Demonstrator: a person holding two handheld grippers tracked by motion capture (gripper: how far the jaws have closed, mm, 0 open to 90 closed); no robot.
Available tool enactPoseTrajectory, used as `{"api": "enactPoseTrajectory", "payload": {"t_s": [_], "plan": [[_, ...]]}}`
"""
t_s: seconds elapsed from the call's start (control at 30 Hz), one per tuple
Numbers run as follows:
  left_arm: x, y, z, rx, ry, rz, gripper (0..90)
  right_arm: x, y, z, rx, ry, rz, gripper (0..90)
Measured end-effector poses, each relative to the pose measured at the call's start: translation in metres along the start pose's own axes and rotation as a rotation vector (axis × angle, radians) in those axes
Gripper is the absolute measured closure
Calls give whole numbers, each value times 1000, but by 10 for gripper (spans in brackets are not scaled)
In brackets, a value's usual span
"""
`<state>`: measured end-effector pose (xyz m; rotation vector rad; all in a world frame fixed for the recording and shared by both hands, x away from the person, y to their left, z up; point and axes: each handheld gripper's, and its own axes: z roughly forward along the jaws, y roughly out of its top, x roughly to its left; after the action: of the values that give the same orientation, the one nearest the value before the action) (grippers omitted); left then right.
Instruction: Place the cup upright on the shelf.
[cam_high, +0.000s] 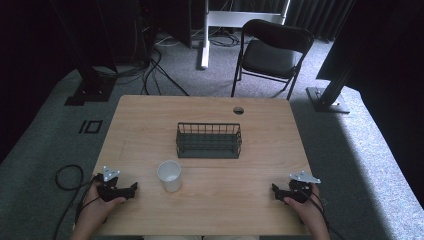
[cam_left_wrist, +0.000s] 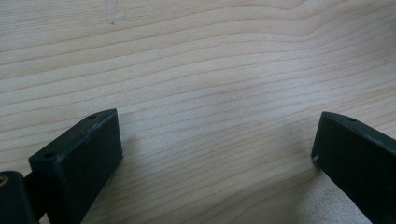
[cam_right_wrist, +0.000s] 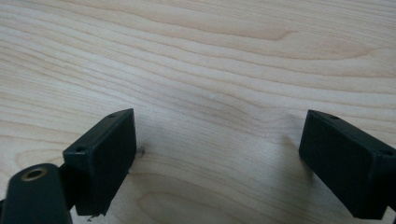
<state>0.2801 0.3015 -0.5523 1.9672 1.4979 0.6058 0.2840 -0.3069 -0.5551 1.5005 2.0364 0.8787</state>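
A white cup (cam_high: 170, 175) stands upright on the wooden table (cam_high: 260, 190), just in front of a dark wire basket (cam_high: 209, 140) at the table's middle. My left gripper (cam_high: 131, 189) rests on the table near the front left corner, held in a hand, to the left of the cup. My right gripper (cam_high: 275, 190) rests near the front right corner in the other hand. In the left gripper view the left gripper (cam_left_wrist: 217, 140) has its jaws wide apart over bare wood. The right gripper (cam_right_wrist: 219, 140) likewise stands open over bare wood.
A small round hole (cam_high: 238, 110) sits near the table's far edge. Beyond the table stand a black folding chair (cam_high: 270, 52), a white stand leg (cam_high: 204, 50), black frame posts (cam_high: 332, 80) and loose cables (cam_high: 150, 70) on grey carpet.
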Motion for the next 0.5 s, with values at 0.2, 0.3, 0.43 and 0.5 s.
{"api": "enactPoseTrajectory", "payload": {"t_s": [0.2, 0.3, 0.43, 0.5], "plan": [[0, 0, 0, 1, 0, 0, 21, -1, 0, 0, 0, -1, 1, 108], [0, 0, 0, 1, 0, 0, 21, -1, 0, 0, 0, -1, 1, 107], [0, 0, 0, 2, 0, 1, 22, -1, 0, 0, 1, -1, 1, 107], [0, 0, 0, 1, 0, 1, 21, -1, 0, 0, 1, -1, 1, 107]]}}
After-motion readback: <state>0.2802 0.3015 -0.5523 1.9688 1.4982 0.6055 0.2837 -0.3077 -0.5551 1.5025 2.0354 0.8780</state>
